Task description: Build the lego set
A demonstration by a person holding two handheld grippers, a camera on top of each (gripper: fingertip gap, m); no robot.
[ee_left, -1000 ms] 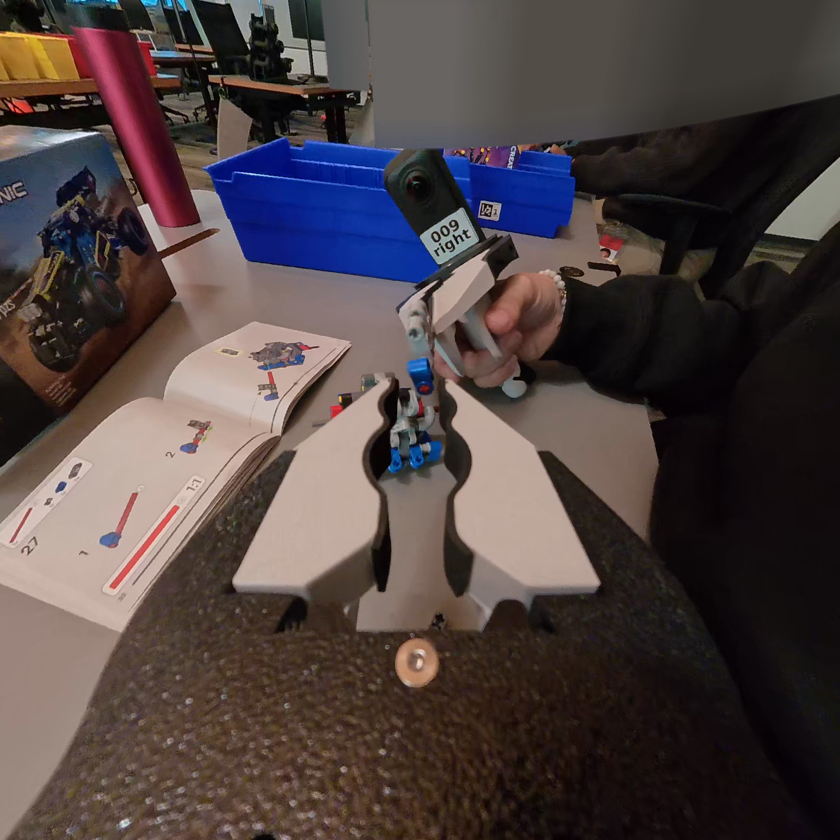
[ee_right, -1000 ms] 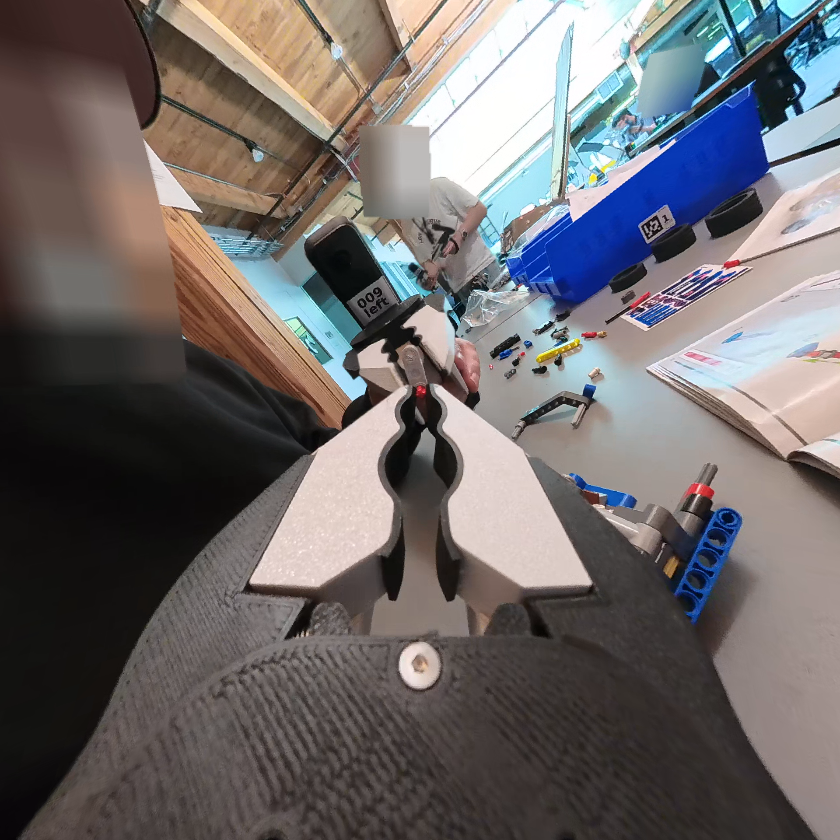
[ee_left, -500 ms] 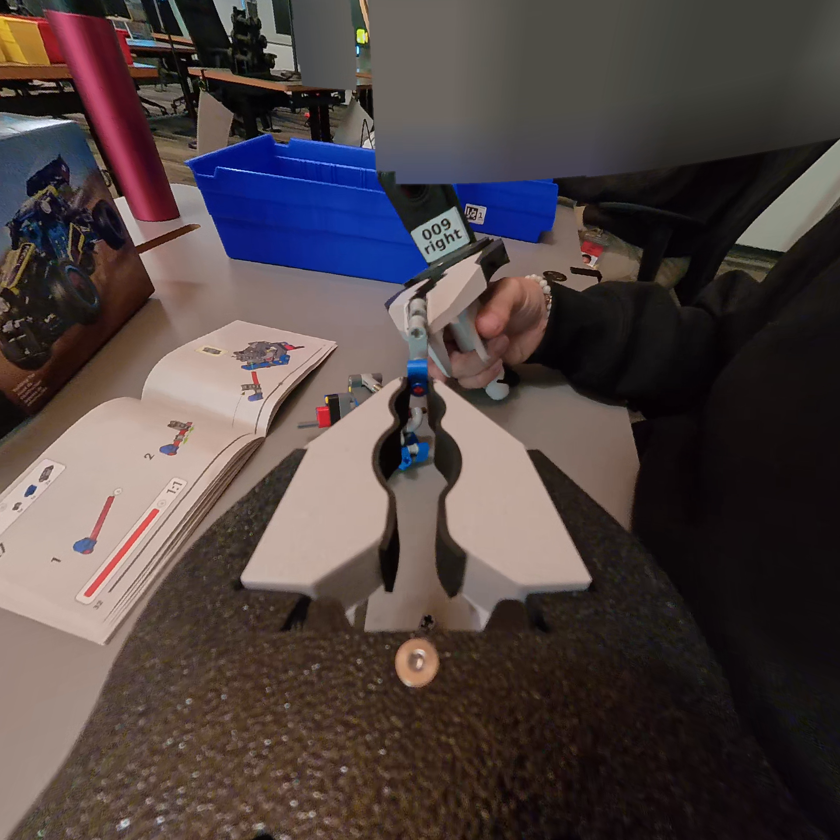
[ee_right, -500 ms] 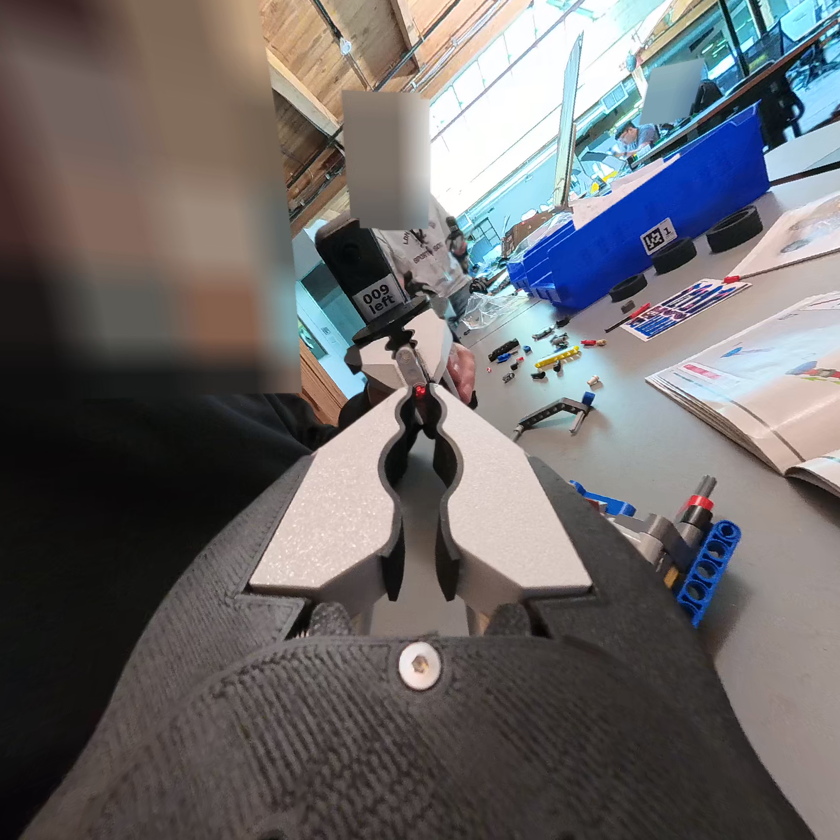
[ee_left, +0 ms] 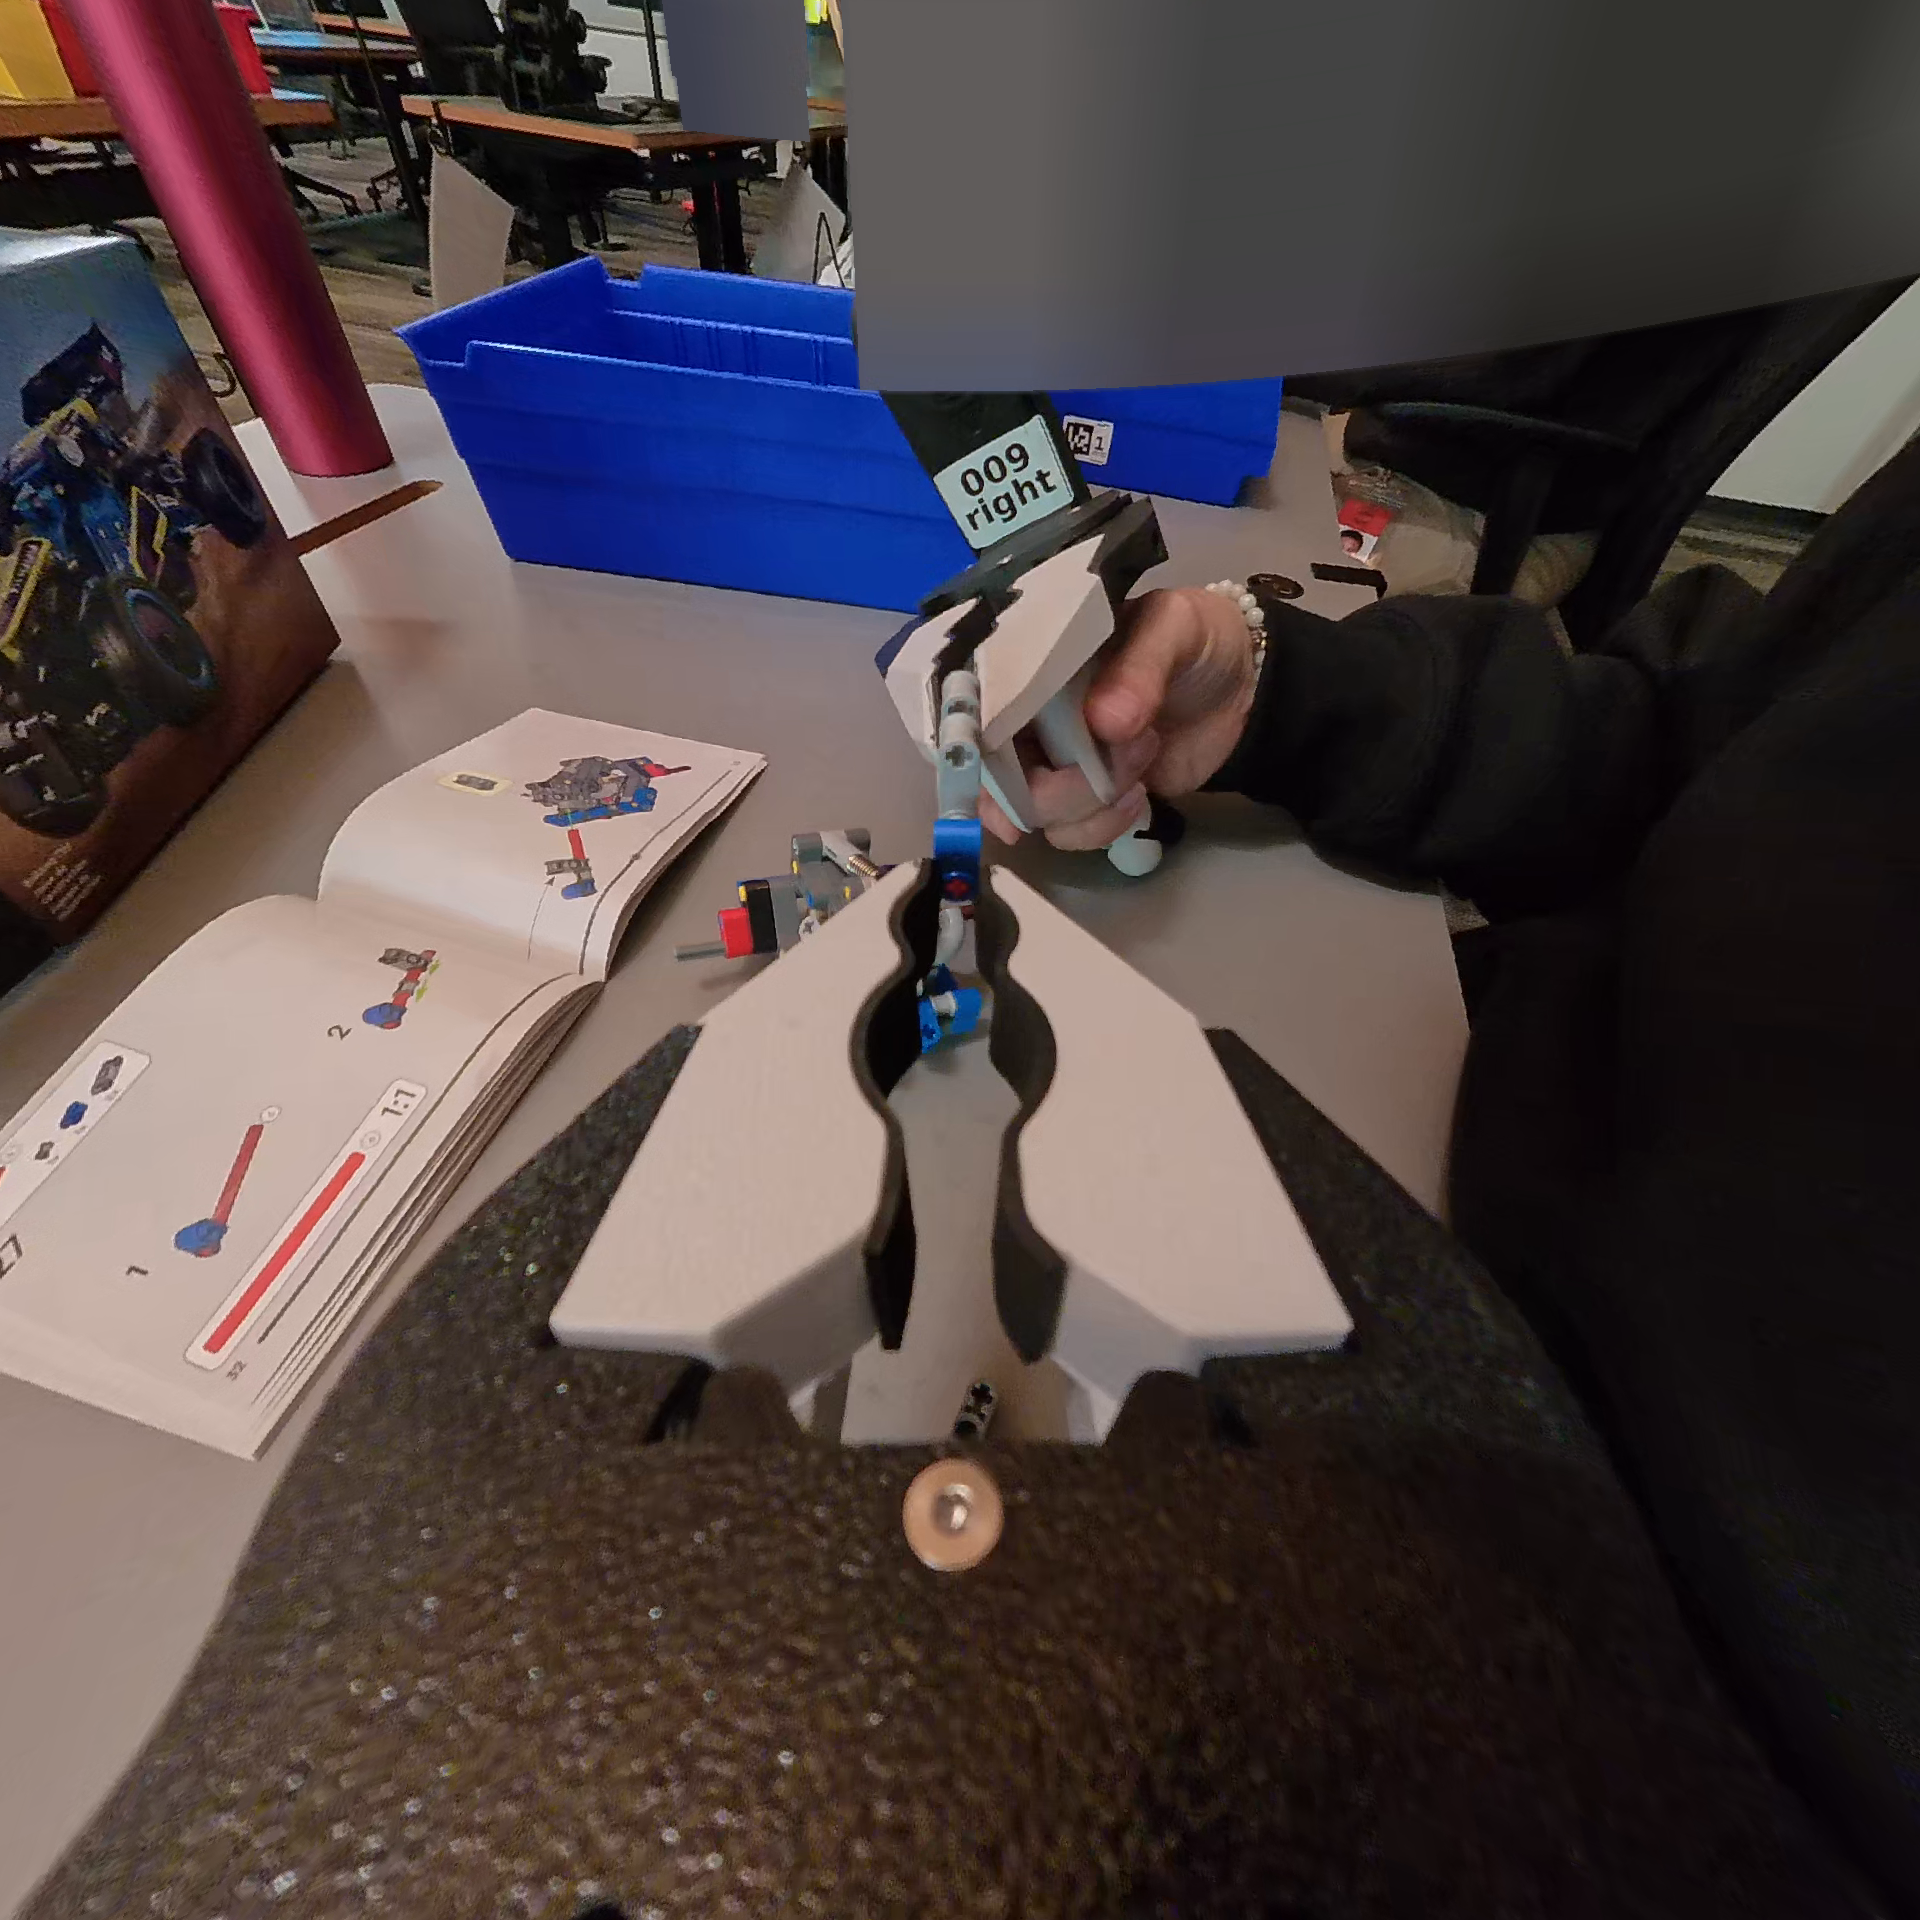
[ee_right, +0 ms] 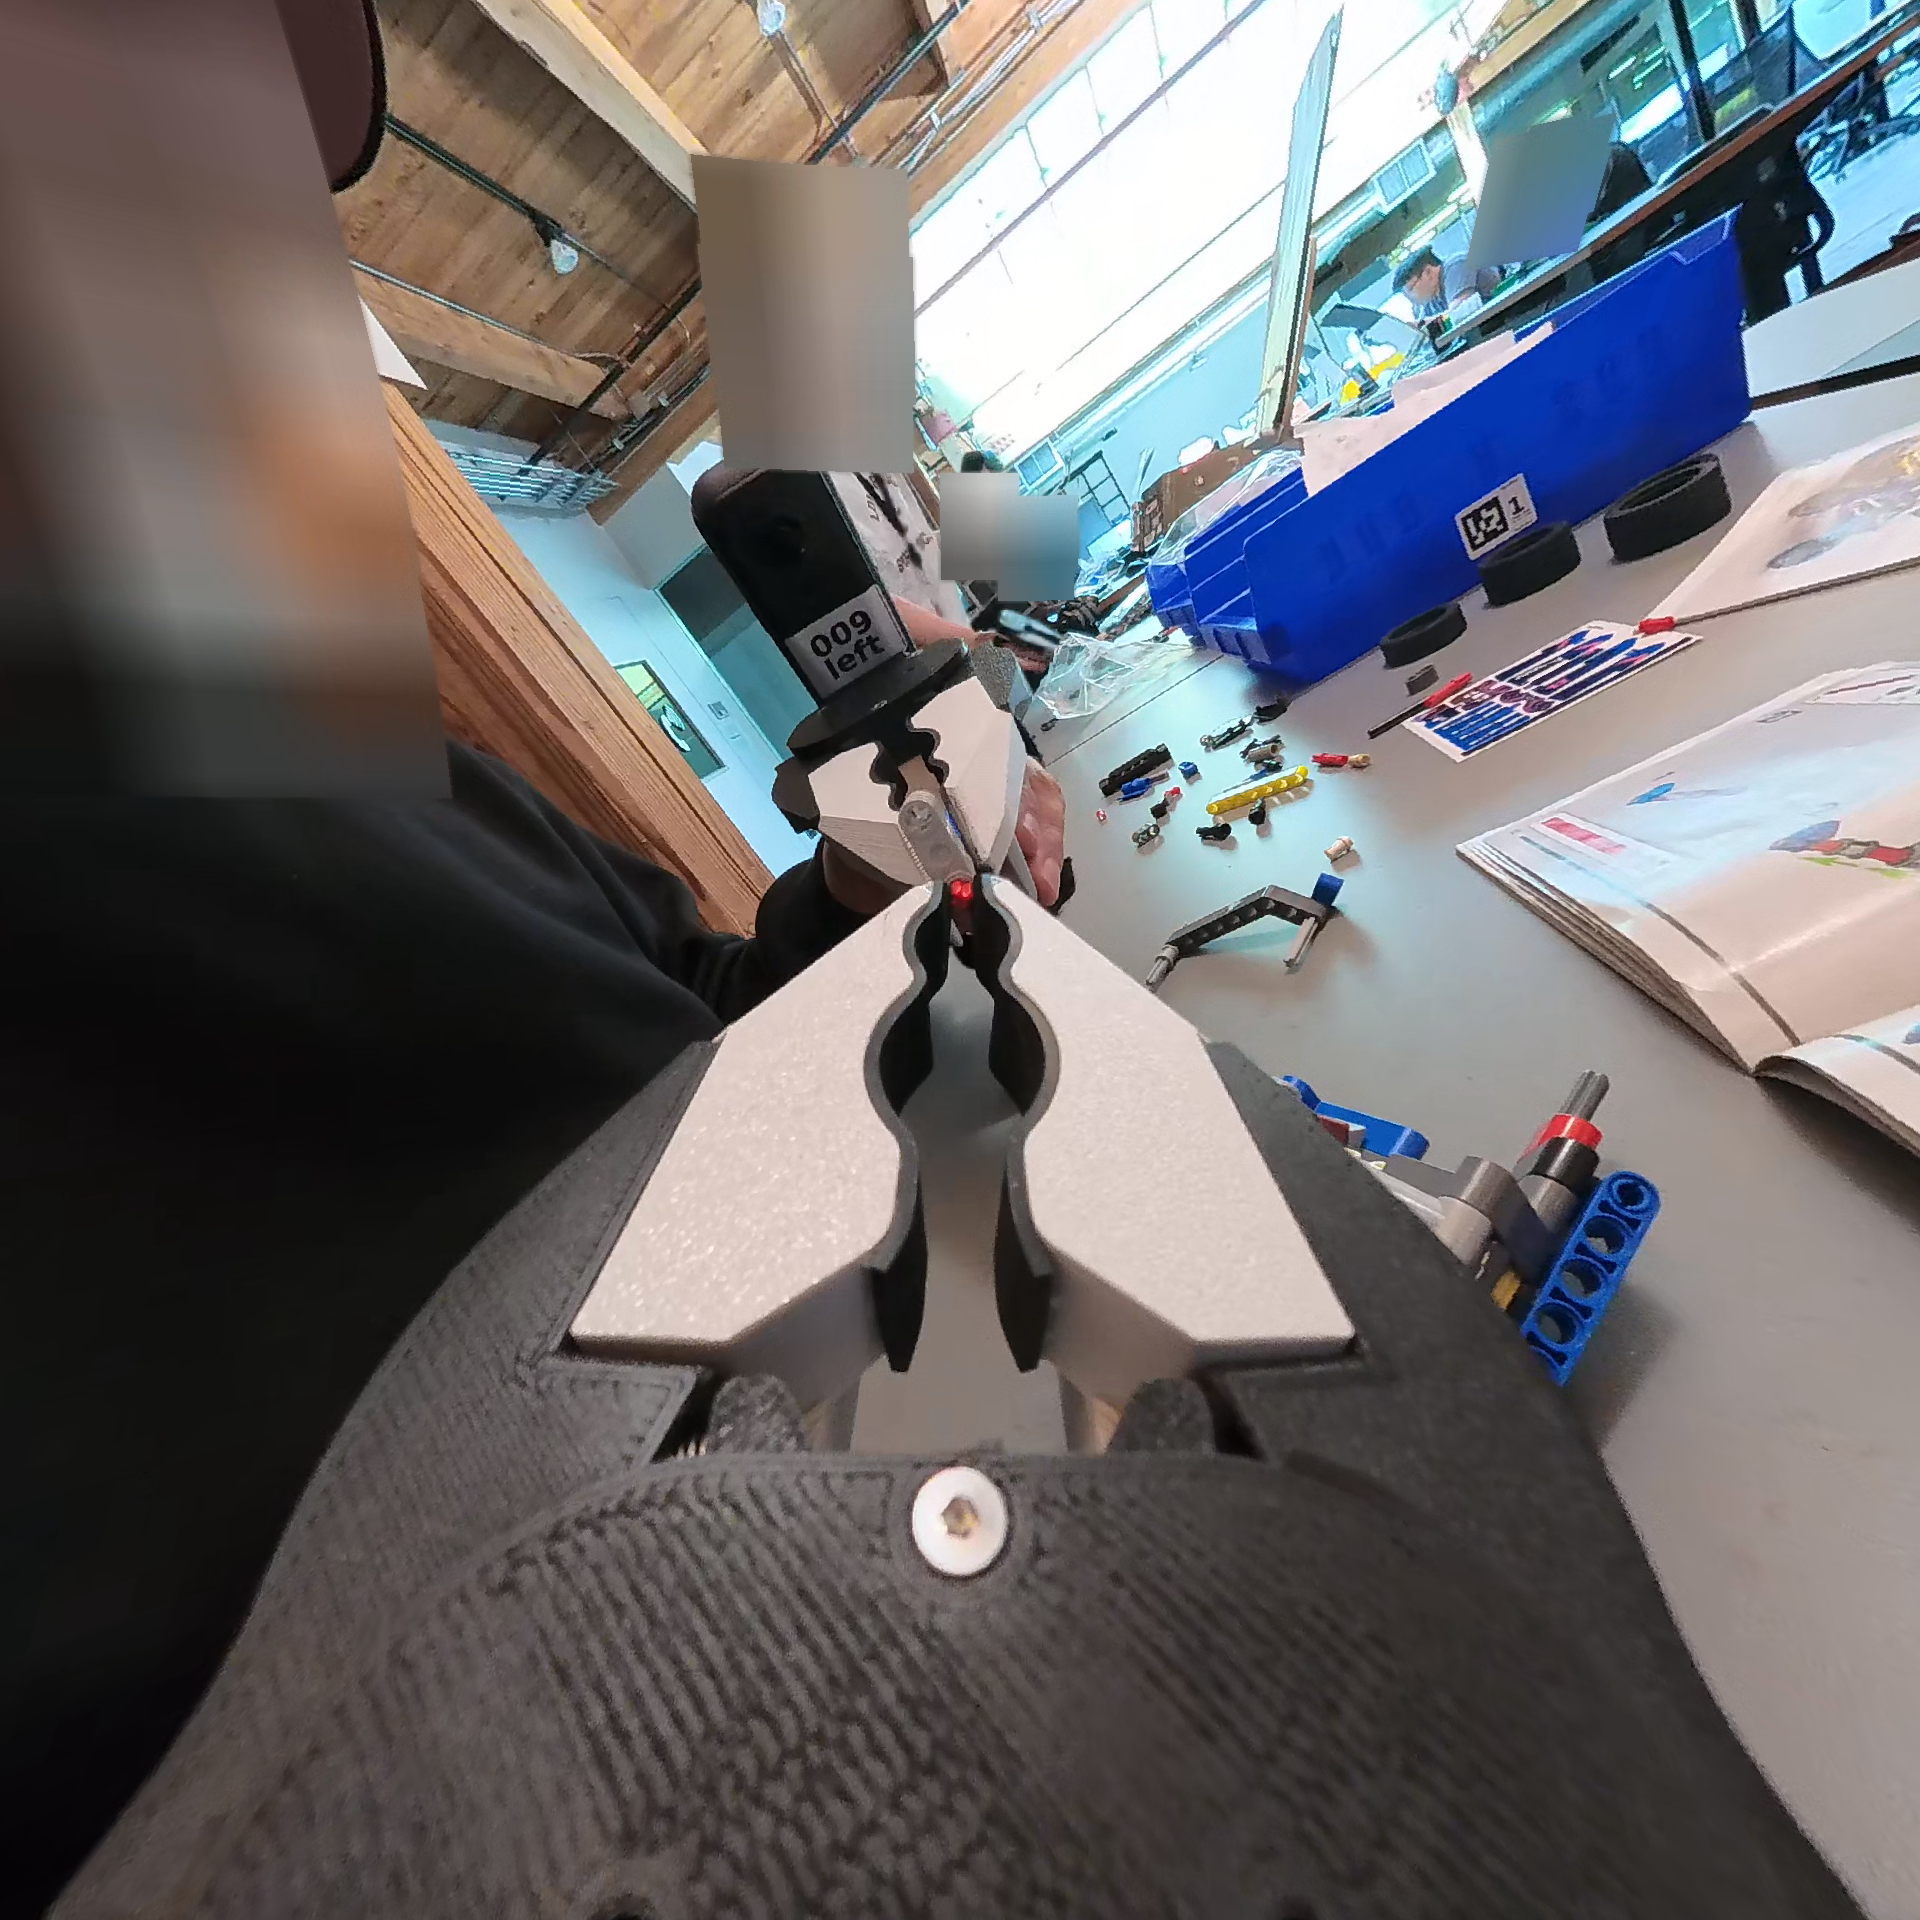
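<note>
A small lego piece, a grey beam (ee_left: 956,727) with a blue connector (ee_left: 956,847) and a red pin (ee_right: 962,889), hangs in the air between both grippers. My left gripper (ee_left: 953,883) is shut on its blue end. My right gripper (ee_right: 961,896) is shut on the other end; it also shows in the left wrist view (ee_left: 958,681), held by a hand. The left gripper also shows in the right wrist view (ee_right: 923,805). A part-built assembly (ee_right: 1538,1216) with a blue holed beam lies on the grey table under the grippers; it also shows in the left wrist view (ee_left: 800,904).
An open instruction booklet (ee_left: 416,987) lies to the left. A blue bin (ee_left: 675,457), a set box (ee_left: 104,582) and a red cylinder (ee_left: 229,239) stand behind. Loose parts (ee_right: 1247,790), a grey frame (ee_right: 1247,920), black tyres (ee_right: 1527,561) and a sticker sheet (ee_right: 1548,691) lie on the table.
My left gripper has closed its fingers onto the blue end of the piece that the right gripper holds. The right gripper has stayed shut and barely moved.
</note>
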